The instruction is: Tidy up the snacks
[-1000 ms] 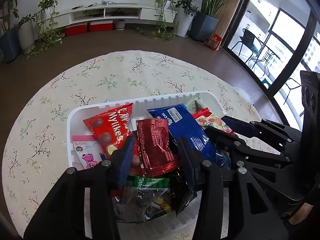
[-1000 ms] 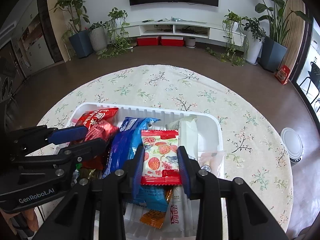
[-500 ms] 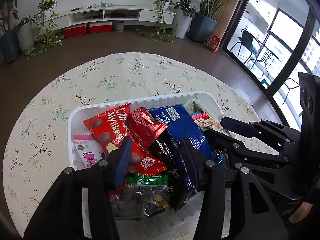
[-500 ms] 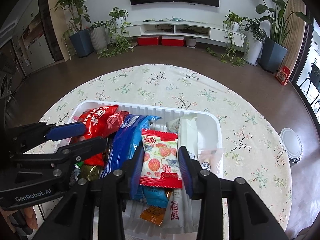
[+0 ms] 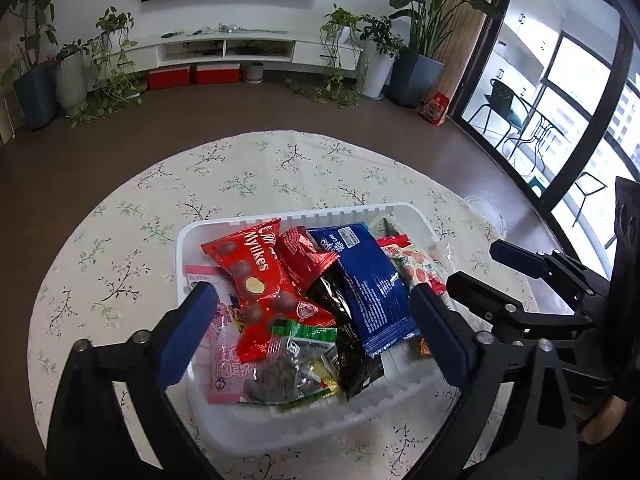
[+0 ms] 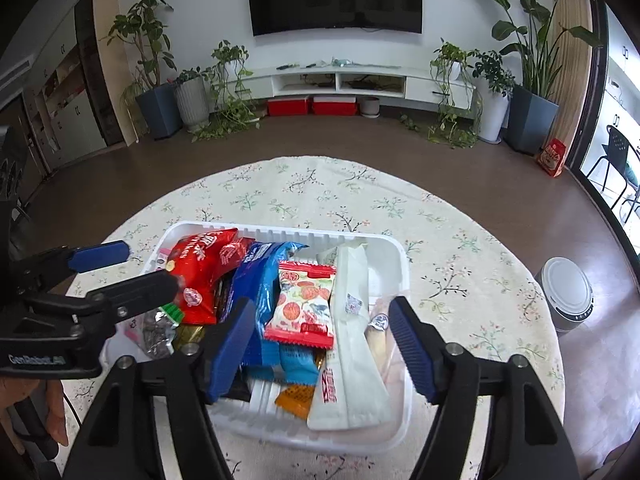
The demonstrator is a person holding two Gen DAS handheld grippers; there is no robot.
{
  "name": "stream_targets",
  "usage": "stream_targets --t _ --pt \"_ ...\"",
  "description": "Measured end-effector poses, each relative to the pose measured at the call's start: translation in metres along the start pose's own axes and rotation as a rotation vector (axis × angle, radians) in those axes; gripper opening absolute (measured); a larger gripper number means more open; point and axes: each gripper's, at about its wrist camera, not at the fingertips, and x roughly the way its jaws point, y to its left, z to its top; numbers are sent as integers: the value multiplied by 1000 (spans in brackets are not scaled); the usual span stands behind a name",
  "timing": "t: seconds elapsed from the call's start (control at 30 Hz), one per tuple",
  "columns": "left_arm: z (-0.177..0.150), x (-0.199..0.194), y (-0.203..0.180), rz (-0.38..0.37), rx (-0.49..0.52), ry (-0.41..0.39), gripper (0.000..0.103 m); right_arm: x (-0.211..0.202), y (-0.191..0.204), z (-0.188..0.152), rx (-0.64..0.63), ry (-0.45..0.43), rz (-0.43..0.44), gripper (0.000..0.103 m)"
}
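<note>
A white plastic tray (image 5: 182, 240) (image 6: 394, 248) full of snack packets sits on the round flowered table. It holds a red Mylikes bag (image 5: 256, 280), a small dark red packet (image 5: 302, 260), a blue bag (image 5: 368, 280) and a strawberry-print packet (image 6: 304, 300) (image 5: 418, 266). My left gripper (image 5: 312, 304) is open and empty above the tray's near side. My right gripper (image 6: 320, 320) is open and empty, with the strawberry packet lying between its fingers on the pile.
A long white packet (image 6: 352, 320) lies at the tray's right side. A white round bin (image 6: 568, 296) stands on the floor right of the table. The flowered tablecloth (image 6: 320, 192) spreads beyond the tray. Plants and a TV cabinet line the far wall.
Both grippers opened wide. The left let go of the dark red packet, the right let go of the strawberry packet; both packets now lie in the tray. Both grippers drew back slightly.
</note>
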Motion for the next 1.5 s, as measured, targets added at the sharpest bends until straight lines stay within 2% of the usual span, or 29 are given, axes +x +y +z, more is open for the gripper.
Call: stream_targets --t 0.17,0.27,0.37,0.47,0.53,0.6,0.63,0.77,0.87,0.97,1.23,1.5 --pt "-29 -43 0 48 -19 -61 103 -35 -2 -18 11 -66 5 90" --pt "-54 -71 -6 58 -14 -109 103 -54 -2 -32 27 -86 24 94" --pt "-88 -107 -22 32 21 -178 103 -73 -2 -47 46 -102 39 100" --pt "-121 -135 -38 4 37 -212 103 -96 1 -63 62 -136 48 102" --pt "-138 -148 -48 80 30 -204 103 -109 2 -71 77 -152 57 103" --pt "-154 -160 -58 216 4 -192 103 -122 2 -81 94 -165 68 103" --pt "-162 -169 -62 262 6 -210 103 -128 3 -86 98 -168 73 103" --pt "-184 -196 -69 277 -27 -267 103 -151 12 -103 75 -195 50 103" --pt "-191 -213 -69 262 -57 -295 103 -165 17 -118 76 -200 45 103" --pt "-194 -225 -74 261 -76 -284 103 -176 21 -127 68 -202 22 103" --pt "-202 -249 -98 333 -55 -280 103 -213 37 -147 31 -265 -6 103" --pt "-204 -266 -111 316 -70 -289 103 -231 39 -156 41 -275 -35 103"
